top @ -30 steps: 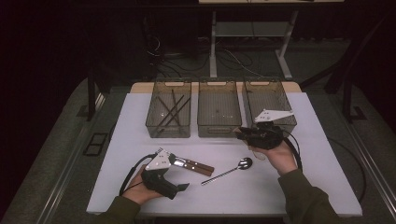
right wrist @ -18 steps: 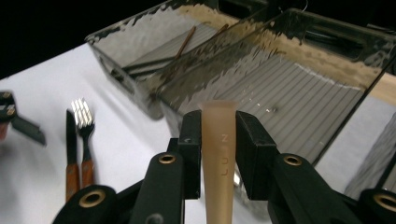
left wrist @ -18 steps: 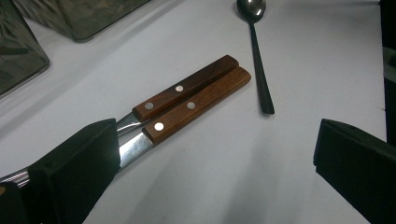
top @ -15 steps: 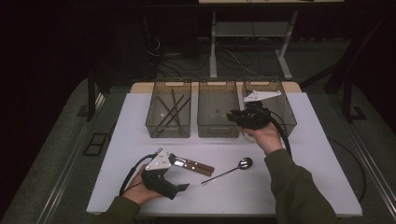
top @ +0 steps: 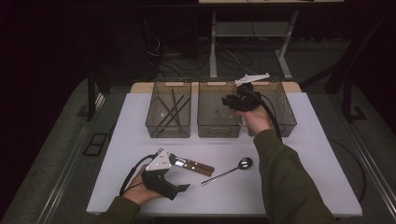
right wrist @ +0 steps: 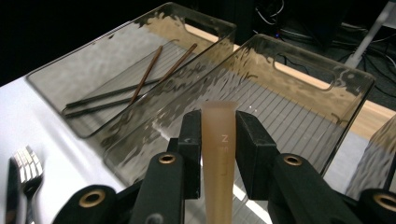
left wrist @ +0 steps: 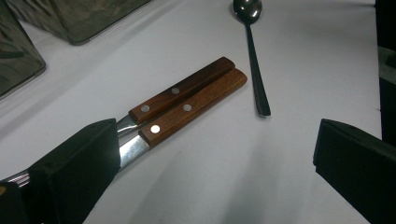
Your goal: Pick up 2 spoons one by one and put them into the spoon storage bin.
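The right gripper (right wrist: 219,140) has its jaws closed on a slim, tan, matte handle (right wrist: 219,154), flat-ended and faintly lettered, held above the middle bin (top: 218,114) of three smoky clear bins along the counter's far edge. The left gripper (top: 161,179) rests near the counter's near edge, jaws wide apart and gripping nothing, beside two wooden-handled knives (left wrist: 189,100) and a spoon (left wrist: 252,51).
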The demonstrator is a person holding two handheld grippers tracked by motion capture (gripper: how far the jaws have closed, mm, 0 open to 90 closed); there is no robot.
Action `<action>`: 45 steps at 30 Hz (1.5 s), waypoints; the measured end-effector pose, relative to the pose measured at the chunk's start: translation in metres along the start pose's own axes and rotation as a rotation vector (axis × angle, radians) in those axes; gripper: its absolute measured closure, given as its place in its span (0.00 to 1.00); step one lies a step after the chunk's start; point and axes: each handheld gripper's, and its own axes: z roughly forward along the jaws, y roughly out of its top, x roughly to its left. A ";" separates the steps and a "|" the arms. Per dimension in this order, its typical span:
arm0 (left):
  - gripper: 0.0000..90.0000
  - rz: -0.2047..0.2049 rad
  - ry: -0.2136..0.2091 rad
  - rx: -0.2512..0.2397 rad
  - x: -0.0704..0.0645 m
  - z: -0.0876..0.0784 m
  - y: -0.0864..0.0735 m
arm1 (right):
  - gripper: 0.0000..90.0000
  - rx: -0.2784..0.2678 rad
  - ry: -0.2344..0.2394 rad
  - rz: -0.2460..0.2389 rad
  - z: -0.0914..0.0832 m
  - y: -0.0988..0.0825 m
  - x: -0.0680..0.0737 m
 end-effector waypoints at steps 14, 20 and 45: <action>0.00 0.010 -0.005 0.002 -0.001 0.000 0.001 | 0.80 0.042 -0.017 0.029 0.040 -0.002 -0.010; 0.00 0.007 -0.008 0.003 -0.001 0.000 0.001 | 0.79 0.075 -0.026 0.011 0.049 -0.007 -0.007; 0.00 0.002 0.000 0.014 -0.002 0.002 0.000 | 0.53 0.023 0.091 0.023 -0.012 -0.033 0.003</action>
